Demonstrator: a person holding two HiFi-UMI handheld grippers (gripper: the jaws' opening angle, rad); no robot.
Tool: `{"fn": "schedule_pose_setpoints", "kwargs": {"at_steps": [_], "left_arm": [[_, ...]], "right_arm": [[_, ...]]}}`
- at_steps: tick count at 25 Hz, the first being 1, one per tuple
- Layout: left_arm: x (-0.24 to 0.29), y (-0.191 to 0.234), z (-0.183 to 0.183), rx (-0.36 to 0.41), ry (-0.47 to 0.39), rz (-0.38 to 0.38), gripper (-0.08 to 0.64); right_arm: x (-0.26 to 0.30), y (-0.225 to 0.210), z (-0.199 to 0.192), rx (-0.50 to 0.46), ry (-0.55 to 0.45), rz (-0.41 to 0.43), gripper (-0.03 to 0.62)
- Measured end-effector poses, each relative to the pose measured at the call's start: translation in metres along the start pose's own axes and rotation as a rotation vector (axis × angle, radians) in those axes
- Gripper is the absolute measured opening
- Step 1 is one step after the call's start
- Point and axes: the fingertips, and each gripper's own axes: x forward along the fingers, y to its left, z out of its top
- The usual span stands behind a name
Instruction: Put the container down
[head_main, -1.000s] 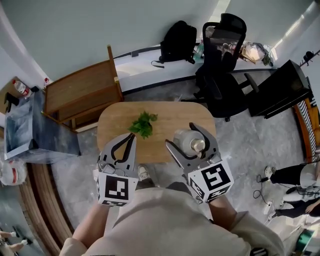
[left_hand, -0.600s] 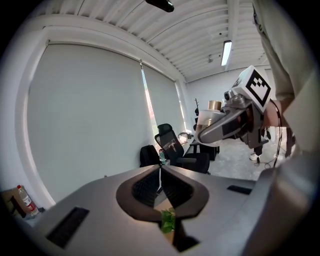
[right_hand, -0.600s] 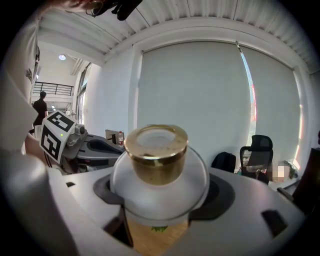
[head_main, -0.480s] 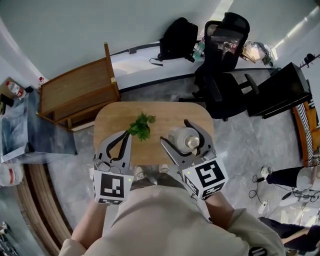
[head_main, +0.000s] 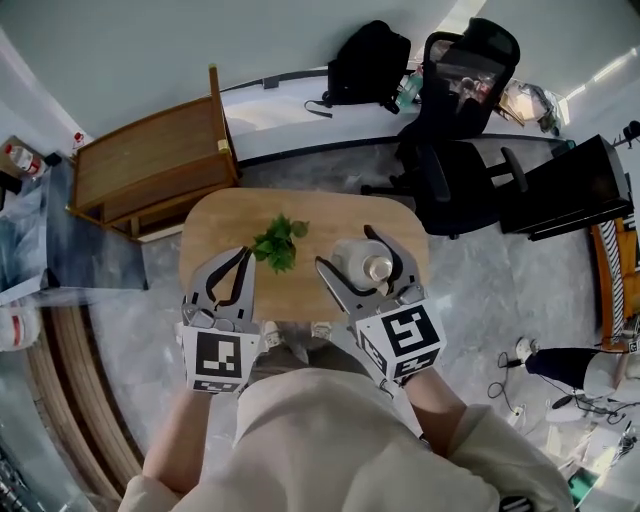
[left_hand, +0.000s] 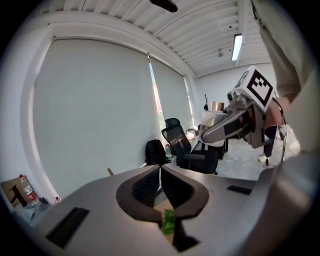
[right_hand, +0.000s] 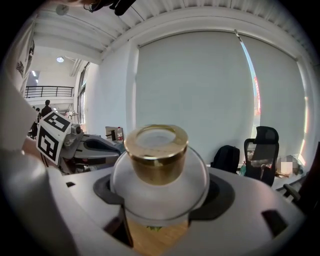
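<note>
The container (head_main: 360, 262) is a round frosted-glass jar with a gold neck (right_hand: 156, 155). My right gripper (head_main: 346, 252) is shut on its body, over the right half of the small wooden table (head_main: 220, 215). In the right gripper view the jar (right_hand: 159, 187) fills the space between the two pads, with the tabletop showing below it; whether it touches the table I cannot tell. My left gripper (head_main: 243, 256) hovers over the table's left front, jaws shut and holding nothing. A green leafy sprig (head_main: 275, 243) lies just beyond its tips, and the sprig (left_hand: 169, 222) shows under the closed jaws.
A wooden bench (head_main: 150, 165) stands behind the table on the left. A black office chair (head_main: 455, 130) and a black backpack (head_main: 368, 62) are at the back right. The person's legs and shoes are right at the table's near edge.
Both grippers and the held jar have drifted slightly left and forward over the table. The right gripper's hold on the jar is the same; the left stays shut.
</note>
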Motion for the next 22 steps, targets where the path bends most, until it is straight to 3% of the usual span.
{"fn": "schedule_pose_setpoints", "kwargs": {"at_steps": [10,14,19,22], "left_arm": [[0.058,0.001,-0.034,-0.036,0.005,-0.013,0.011],[0.087,0.002,-0.065,-0.025,0.032,-0.015,0.011],[0.12,-0.001,-0.103,-0.041,0.006,-0.01,0.011],[0.141,-0.011,-0.131,-0.083,0.035,-0.043,0.011]], "right_arm": [[0.069,-0.023,-0.061,0.007,0.073,-0.023,0.325],[0.099,-0.032,-0.095,0.017,0.103,-0.033,0.325],[0.138,-0.037,-0.143,-0.005,0.143,-0.003,0.325],[0.159,-0.042,-0.173,-0.016,0.177,0.017,0.325]]}}
